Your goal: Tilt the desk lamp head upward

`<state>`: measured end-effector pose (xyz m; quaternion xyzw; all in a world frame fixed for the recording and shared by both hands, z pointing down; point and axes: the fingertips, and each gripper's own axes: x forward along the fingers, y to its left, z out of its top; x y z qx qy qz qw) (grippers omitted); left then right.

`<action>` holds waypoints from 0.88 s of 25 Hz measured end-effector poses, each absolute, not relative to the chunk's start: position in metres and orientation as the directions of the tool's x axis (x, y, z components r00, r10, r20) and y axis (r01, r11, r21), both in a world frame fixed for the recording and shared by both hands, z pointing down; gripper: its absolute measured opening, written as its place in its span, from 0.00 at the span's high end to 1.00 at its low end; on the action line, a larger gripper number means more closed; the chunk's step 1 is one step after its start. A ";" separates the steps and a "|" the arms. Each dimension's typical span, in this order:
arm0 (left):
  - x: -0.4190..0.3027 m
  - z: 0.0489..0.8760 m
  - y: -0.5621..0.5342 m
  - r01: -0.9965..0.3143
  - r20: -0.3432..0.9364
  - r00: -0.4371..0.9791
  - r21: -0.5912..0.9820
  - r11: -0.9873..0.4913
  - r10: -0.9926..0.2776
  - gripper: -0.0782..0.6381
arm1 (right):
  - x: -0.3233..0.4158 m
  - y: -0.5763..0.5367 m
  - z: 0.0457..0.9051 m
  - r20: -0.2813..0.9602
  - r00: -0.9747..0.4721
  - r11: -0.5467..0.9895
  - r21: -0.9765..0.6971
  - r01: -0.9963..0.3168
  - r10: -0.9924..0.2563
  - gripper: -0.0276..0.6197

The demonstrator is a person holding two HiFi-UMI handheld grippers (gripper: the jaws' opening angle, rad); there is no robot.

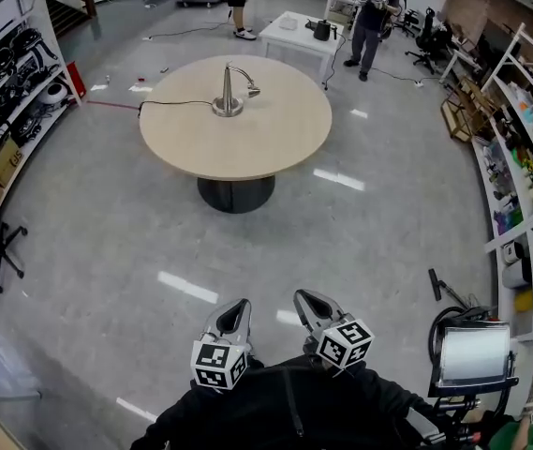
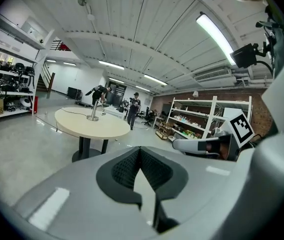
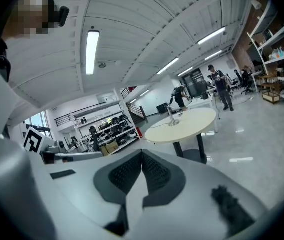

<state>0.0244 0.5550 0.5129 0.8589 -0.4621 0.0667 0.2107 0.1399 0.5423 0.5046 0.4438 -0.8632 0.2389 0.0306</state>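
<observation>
Head view: desk lamp stands on the round table, well apart from left gripper and right gripper; both have jaws pressed together with nothing between them.

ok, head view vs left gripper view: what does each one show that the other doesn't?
Head view only: the left gripper seen from outside with its marker cube, and the wearer's dark jacket.
Left gripper view only: the ceiling strip lights, and that gripper's jaws close up, shut with nothing between them.
Both: the round table, the desk lamp standing on it, far from both grippers, the right gripper, and the shelves on the right.
</observation>
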 end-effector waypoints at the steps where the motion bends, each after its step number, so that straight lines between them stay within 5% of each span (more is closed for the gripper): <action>1: 0.016 0.514 0.551 -0.823 0.311 0.562 0.306 -0.479 -0.767 0.88 | 0.132 0.539 0.505 0.269 -0.605 0.493 -0.384 -0.781 -0.749 0.95; 22: -0.031 0.520 0.450 -0.860 0.321 0.502 0.285 -0.423 -0.803 0.88 | 0.085 0.424 0.511 0.258 -0.674 0.565 -0.386 -0.729 -0.693 0.95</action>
